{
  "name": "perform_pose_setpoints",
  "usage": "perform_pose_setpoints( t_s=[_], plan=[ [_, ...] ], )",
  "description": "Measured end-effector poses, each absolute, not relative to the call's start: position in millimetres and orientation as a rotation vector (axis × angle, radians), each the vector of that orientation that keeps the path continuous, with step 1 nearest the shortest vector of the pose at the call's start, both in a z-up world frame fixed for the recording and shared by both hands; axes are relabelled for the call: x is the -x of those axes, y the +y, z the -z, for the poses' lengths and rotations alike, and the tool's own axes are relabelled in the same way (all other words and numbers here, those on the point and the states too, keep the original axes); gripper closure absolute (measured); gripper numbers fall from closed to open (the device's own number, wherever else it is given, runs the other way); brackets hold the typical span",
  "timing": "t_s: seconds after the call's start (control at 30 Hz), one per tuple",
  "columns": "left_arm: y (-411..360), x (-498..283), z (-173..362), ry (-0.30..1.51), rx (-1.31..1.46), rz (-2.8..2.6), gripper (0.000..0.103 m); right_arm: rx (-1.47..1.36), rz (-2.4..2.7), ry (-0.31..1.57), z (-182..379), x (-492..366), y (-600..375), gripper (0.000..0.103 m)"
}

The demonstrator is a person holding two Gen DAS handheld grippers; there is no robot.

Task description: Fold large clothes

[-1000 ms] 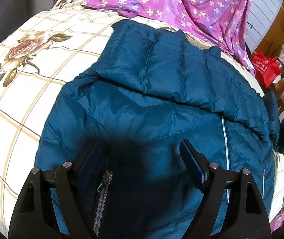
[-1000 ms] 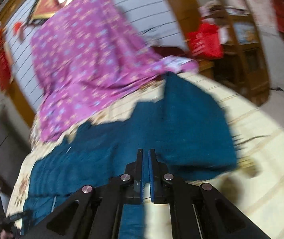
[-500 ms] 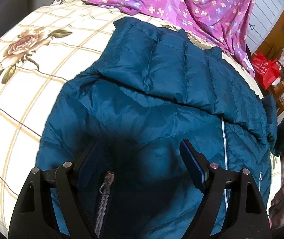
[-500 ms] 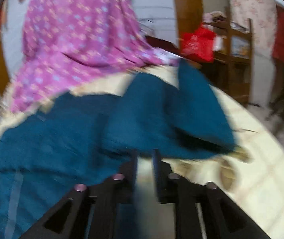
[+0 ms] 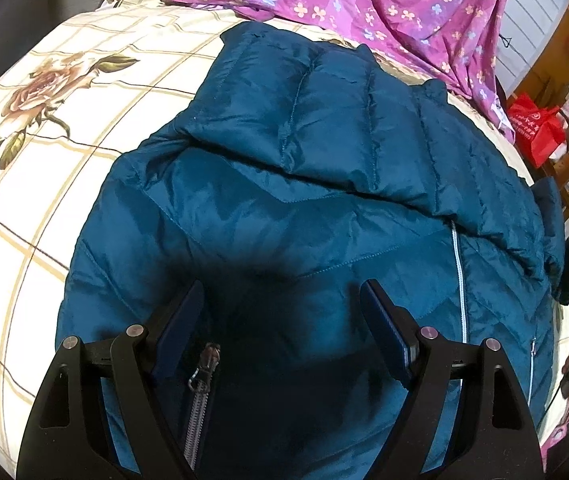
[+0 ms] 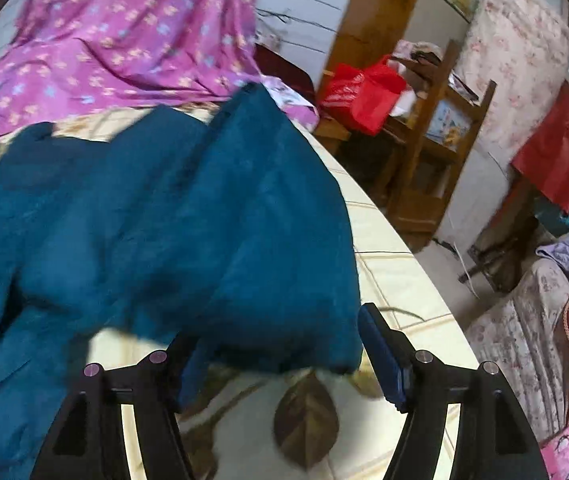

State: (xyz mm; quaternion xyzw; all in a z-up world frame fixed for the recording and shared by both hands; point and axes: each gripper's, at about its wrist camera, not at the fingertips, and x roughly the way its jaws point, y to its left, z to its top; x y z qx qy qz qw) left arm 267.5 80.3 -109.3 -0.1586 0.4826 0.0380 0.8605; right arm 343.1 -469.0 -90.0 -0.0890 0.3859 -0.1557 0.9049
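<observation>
The teal quilted jacket (image 5: 304, 208) lies spread on the bed (image 5: 44, 128), filling the centre of the left wrist view. One sleeve (image 5: 324, 120) is folded across the body from 11 o'clock toward 3 o'clock and rests on top of the front panel. The fabric is glossy, with stitched channels and diagonal seams. A pale front zipper (image 5: 459, 272) runs down the panel at 3 o'clock. A grey pocket zipper (image 5: 200, 408) with a metal pull sits at 7 o'clock, just beside the left pad.

The left gripper (image 5: 282, 304) hangs above the jacket body with its jaws spread wide; nothing is between the pads, and the fabric lies below them.

In the right wrist view the jacket (image 6: 144, 220) fills the area from 9 o'clock to the centre. The other sleeve (image 6: 268, 248) lies toward 5 o'clock, its cuff end at the fingertips. The right gripper (image 6: 276, 320) has its jaws opening; the sleeve end lies between the pads, which stand clear of it. This view is motion-blurred.

The bed carries a cream sheet with a tan grid and rose prints (image 5: 40, 88); a brown leaf print (image 6: 304, 420) shows at 6 o'clock in the right view. A purple floral cloth (image 5: 364, 4) lies at 12 o'clock, touching the jacket's far edge. Beyond the bed, a red bag (image 6: 360, 92) sits on a wooden shelf unit (image 6: 436, 128) at 2 o'clock. A floral-covered mattress (image 6: 516, 60) leans against the wall at 1 o'clock.
</observation>
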Motion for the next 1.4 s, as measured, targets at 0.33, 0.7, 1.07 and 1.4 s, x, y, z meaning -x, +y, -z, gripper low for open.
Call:
perform_pose_setpoints(
  t_s=[0.33, 0.7, 1.07, 1.4],
  plan=[
    [74.6, -271.3, 113.9, 1.023, 0.270, -0.114, 0.022, 0.012, 0.149, 0.623, 45.9, -323.0, -426.2, 0.083],
    [60.6, -274.7, 120.0, 1.044, 0.104, -0.140, 0.022, -0.060, -0.256, 0.571, 46.0, -327.7, -226.5, 0.084],
    [70.9, -275.6, 113.5, 1.034, 0.164, -0.115, 0.022, -0.093, -0.334, 0.746, 96.2, -348.9, -154.6, 0.043],
    [55.2, -269.0, 88.2, 0.905, 0.254, 0.082, 0.022, 0.098, -0.007, 0.848, 103.4, -246.8, -210.8, 0.016]
  ],
)
